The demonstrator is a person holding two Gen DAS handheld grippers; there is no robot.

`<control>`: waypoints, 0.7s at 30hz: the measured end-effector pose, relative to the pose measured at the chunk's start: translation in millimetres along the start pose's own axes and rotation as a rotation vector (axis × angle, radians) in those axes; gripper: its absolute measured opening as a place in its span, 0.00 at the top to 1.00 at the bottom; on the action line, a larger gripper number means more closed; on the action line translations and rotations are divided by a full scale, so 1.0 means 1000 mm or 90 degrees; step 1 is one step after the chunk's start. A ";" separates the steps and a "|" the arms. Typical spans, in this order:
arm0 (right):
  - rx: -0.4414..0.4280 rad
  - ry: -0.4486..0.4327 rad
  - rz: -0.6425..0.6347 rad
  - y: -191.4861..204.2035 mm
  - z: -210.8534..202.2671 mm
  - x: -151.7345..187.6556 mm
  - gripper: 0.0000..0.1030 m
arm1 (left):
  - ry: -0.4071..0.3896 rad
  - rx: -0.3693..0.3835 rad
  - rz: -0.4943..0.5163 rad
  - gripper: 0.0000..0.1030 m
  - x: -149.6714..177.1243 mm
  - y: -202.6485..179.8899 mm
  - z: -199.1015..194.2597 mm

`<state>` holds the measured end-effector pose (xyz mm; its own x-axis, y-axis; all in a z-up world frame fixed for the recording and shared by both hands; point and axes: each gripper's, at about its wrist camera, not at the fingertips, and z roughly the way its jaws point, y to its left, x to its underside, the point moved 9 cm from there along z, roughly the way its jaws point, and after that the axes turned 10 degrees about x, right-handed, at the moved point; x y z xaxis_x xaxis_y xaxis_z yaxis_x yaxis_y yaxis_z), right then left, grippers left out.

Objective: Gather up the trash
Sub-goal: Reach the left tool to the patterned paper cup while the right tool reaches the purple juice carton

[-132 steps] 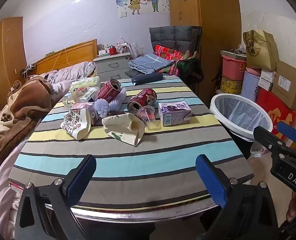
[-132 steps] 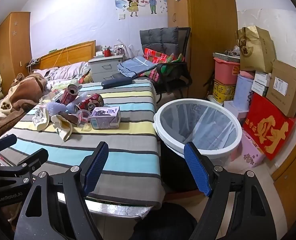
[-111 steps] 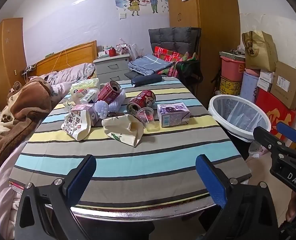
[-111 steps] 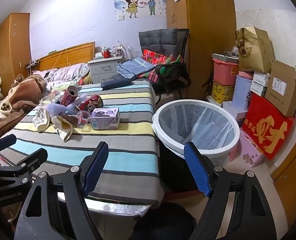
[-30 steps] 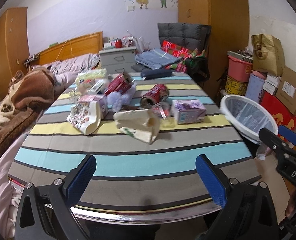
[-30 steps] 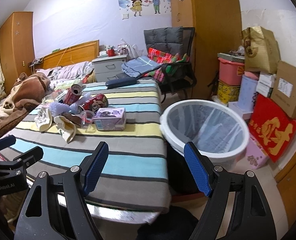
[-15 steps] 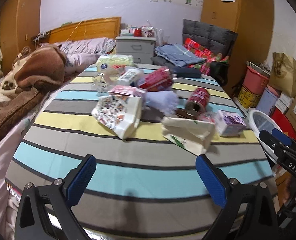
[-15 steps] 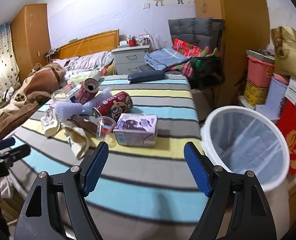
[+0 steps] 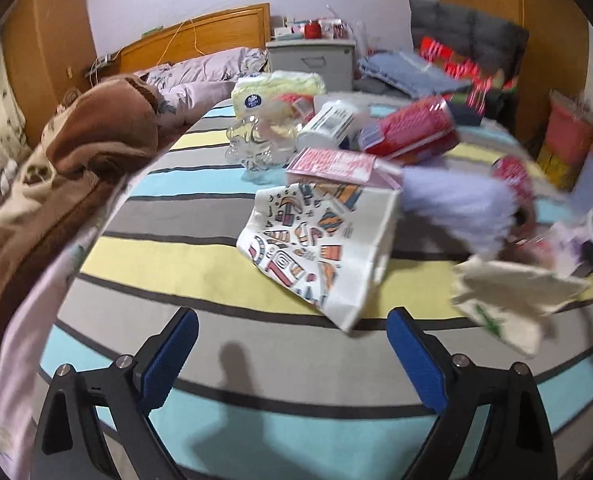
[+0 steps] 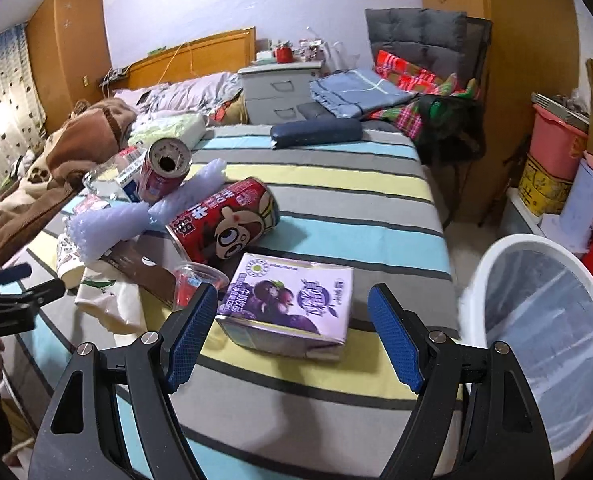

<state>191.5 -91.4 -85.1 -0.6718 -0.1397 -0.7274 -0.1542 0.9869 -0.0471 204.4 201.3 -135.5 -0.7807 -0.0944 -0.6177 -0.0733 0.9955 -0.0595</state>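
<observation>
Trash lies on the striped table (image 10: 336, 184). A purple drink carton (image 10: 292, 304) lies just ahead of my open right gripper (image 10: 292, 336), between its fingers' line. Behind it are a red cartoon can (image 10: 224, 220), a clear cup (image 10: 192, 280), purple foam netting (image 10: 112, 224) and a second can (image 10: 164, 168). My open left gripper (image 9: 292, 356) hovers over the table short of a printed paper bag (image 9: 320, 252), with a pink carton (image 9: 336, 164), a red can (image 9: 408, 128) and a cream bag (image 9: 512, 300) beyond. The left gripper also shows in the right wrist view (image 10: 12, 292).
A white bin (image 10: 544, 320) with a clear liner stands right of the table. A bed with a brown blanket (image 9: 96, 128) runs along the left edge. A dark case (image 10: 316, 132) lies at the table's far end; a chair (image 10: 424, 60) and stacked boxes (image 10: 556, 160) stand behind.
Both grippers have moved forward over the table. The right one has closed in on the purple carton; the left one has swung left toward the printed bag. Both stay open.
</observation>
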 end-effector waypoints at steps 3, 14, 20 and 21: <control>-0.002 0.016 -0.009 0.003 0.004 0.003 0.23 | 0.015 -0.013 0.003 0.11 0.000 0.011 0.008; -0.044 0.037 -0.032 0.022 -0.005 0.010 0.23 | -0.002 -0.086 -0.071 0.11 -0.002 0.090 -0.006; -0.057 0.001 -0.041 0.018 -0.014 -0.001 0.23 | -0.050 -0.005 -0.140 0.11 -0.014 0.100 -0.026; -0.033 -0.010 -0.042 0.011 -0.012 -0.005 0.23 | -0.059 0.015 -0.141 0.11 -0.018 0.095 -0.029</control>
<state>184.9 -80.7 -73.7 -0.6472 -0.2033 -0.7347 -0.2358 0.9699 -0.0607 193.5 297.1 -107.7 -0.6870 -0.3107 -0.6569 -0.2207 0.9505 -0.2187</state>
